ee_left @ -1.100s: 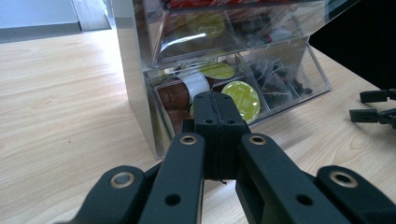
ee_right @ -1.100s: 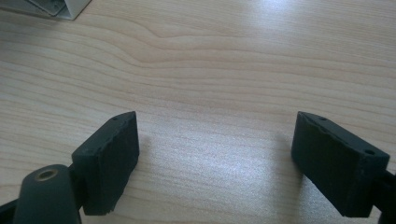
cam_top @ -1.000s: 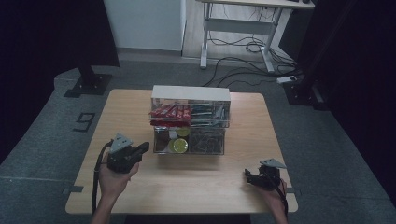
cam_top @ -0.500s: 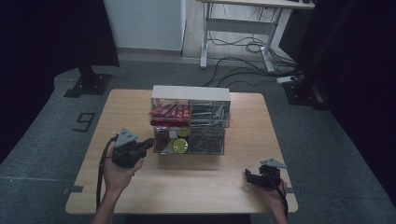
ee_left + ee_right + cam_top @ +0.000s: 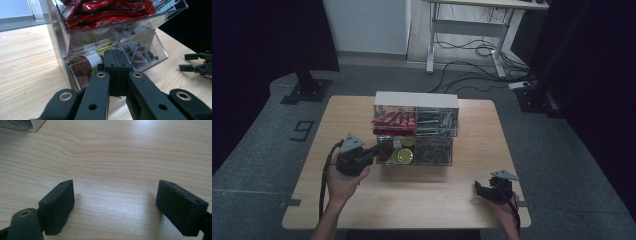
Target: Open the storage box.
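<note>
The left gripper (image 5: 117,58), jaws pressed together, touches the front of the clear organizer's (image 5: 414,131) lower drawer (image 5: 112,62). The right gripper (image 5: 115,205), jaws spread, rests well right of it on the surface (image 5: 432,200).

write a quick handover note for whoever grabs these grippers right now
Left hand-held gripper: shut, empty, tips at the front of the clear organiser's lower drawer, which stands pulled out, with bottles inside.
Right hand-held gripper: open, empty, over bare table at the near right edge.
Upper drawer holds red packets.
Left to do: probably push the lower drawer in; it isn't flush.
</note>
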The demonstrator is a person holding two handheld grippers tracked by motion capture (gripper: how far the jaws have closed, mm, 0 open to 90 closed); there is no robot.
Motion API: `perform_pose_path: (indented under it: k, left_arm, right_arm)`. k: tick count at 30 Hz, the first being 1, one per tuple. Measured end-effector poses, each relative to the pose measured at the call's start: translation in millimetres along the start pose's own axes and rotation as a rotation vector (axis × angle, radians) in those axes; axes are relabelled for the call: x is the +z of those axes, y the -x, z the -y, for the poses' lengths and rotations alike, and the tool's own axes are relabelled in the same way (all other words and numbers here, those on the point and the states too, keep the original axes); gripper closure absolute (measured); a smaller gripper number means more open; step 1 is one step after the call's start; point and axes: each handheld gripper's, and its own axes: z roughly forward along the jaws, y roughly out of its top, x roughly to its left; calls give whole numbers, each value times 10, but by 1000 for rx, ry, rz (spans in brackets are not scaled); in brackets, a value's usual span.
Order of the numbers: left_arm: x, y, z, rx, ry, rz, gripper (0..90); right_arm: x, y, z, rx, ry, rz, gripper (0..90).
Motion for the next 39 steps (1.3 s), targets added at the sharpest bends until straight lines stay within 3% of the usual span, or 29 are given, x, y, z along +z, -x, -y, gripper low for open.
perform_pose_path:
  k: [39]
  left_arm:
    - [206, 142, -371, 28, -2, 44, 900]
  right_arm:
    - [-1, 0, 1, 2, 2, 3, 162]
